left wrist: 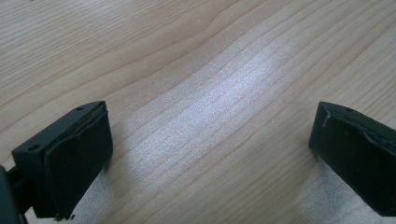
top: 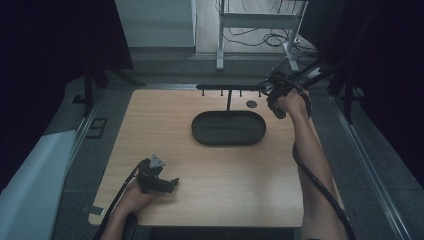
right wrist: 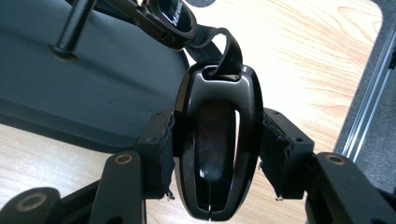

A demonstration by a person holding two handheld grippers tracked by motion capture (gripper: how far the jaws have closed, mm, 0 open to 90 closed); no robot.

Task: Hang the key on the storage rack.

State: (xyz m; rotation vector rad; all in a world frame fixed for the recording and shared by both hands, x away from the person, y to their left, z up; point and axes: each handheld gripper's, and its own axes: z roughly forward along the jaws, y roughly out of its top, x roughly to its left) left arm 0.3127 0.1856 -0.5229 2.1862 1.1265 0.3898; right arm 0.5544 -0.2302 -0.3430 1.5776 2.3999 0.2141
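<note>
My right gripper is shut on a glossy black key fob, with a pad pressed to each side of it. A black strap loops from the fob's top to another shiny black piece above it. In the high view, the right gripper is at the right end of a black hook rack that stands behind an oval black tray. My left gripper lies on the table near the front left. Its jaws stand wide apart over bare wood, and nothing is between them.
The wooden table has rounded corners and ends just right of the right hand. A small dark disc lies behind the tray. The rack's post stands in the tray. A white desk frame stands beyond the table.
</note>
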